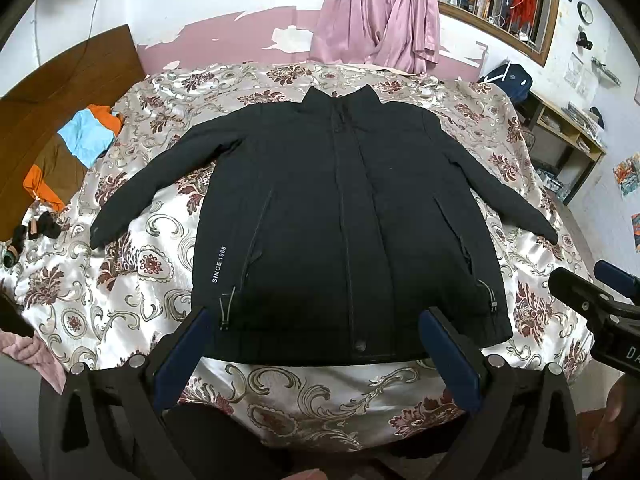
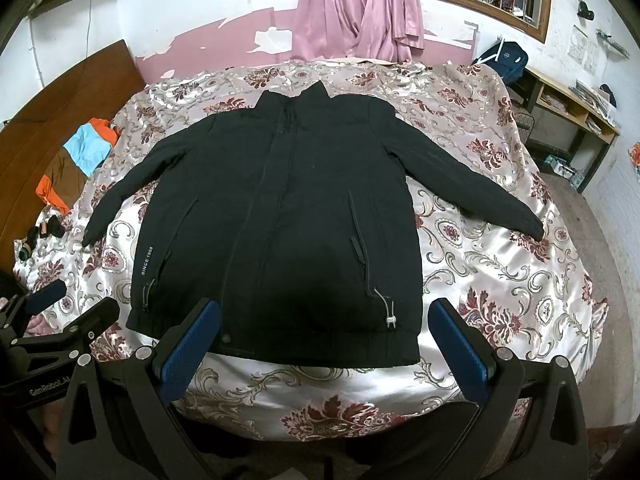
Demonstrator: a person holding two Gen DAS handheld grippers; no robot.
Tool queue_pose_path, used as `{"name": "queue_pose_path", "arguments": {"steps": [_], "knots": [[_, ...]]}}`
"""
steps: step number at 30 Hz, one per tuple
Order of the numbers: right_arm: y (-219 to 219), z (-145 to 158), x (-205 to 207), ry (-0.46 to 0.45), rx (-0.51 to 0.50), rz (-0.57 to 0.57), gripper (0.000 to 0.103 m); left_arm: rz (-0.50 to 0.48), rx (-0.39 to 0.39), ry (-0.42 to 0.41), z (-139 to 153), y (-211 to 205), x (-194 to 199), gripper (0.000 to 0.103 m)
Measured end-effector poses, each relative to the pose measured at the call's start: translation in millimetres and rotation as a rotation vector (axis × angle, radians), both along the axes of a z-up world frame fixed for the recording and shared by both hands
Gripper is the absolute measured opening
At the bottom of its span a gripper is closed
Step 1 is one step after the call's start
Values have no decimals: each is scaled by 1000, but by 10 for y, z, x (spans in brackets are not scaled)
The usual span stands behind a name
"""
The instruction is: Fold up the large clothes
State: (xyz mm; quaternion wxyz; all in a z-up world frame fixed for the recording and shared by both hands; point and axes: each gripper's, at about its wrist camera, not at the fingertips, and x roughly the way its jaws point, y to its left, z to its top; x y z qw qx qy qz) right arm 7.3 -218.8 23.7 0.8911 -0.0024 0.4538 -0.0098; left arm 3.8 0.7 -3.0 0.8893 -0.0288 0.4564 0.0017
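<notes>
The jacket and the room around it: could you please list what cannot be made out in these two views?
- Jacket back and lining: both views, it lies front up on the bed.
- Hem: left wrist view, partly covered by the open left gripper; right wrist view, by the open right gripper.
- Small dark items at the bed's left edge: too small and dark to identify.
- Clock on the wall: too small to read.

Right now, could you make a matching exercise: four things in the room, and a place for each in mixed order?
Things:
1. jacket
2. striped cloth
3. curtain
4. backpack

Places:
A. hanging at the window
B. spread flat in the middle of the bed
C. beyond the bed's far right corner
D. on the bed's left side, by the headboard

Pairs: 1-B, 2-D, 3-A, 4-C
</notes>
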Motion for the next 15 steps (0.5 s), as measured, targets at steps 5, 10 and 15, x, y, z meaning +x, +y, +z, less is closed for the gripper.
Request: {"name": "queue_pose_path", "arguments": {"steps": [5, 10, 15], "knots": [[-1, -12, -16, 3, 0, 1, 102, 1, 0, 0, -7, 6, 11, 103], [-2, -11, -15, 1, 2, 2, 102, -1, 1, 2, -6, 4, 8, 103], [-4, -6, 6, 11, 2, 3, 102, -1, 5, 8, -63, 19, 45, 103]]}}
